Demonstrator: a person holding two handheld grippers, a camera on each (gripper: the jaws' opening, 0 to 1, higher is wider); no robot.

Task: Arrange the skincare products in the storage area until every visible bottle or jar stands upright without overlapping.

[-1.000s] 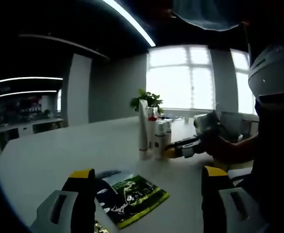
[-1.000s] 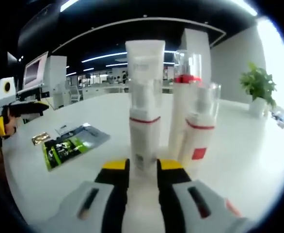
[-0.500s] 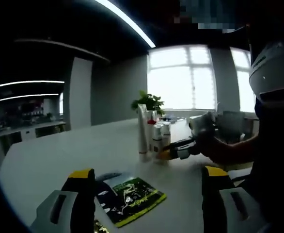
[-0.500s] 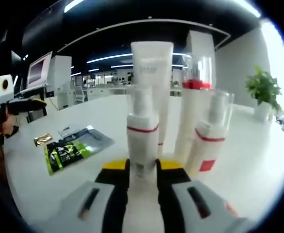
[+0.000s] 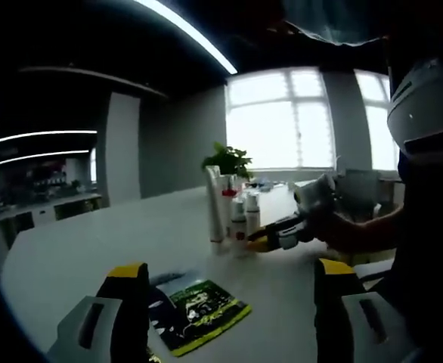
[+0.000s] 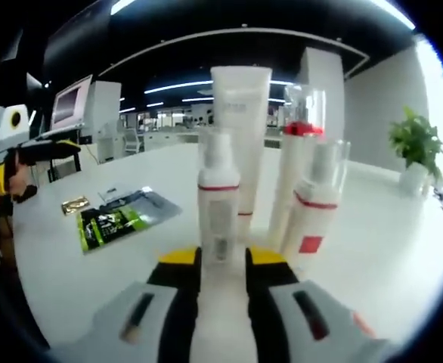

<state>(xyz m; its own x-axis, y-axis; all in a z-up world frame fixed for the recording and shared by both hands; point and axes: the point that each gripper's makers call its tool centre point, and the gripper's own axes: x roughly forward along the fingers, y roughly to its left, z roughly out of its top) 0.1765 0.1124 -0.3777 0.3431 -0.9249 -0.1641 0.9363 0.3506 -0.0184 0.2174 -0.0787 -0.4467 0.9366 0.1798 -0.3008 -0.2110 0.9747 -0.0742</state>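
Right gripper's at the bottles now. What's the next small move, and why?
Probably back the right gripper straight away. The small pump bottle stands upright on the table just beyond its jaws, beside the tall tube and two clear-capped bottles, so pulling straight back should avoid tipping it.

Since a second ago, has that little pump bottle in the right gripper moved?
Yes. The small pump bottle now stands left of the tall tube, no longer in front of it.

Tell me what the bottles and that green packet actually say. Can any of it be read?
None of it reads clearly.
Tall white tube: faint print near the top, blurred.
Pump bottle: small dark label, too small.
Bottle with a red square: no legible words.
Green packet: printing blurred.
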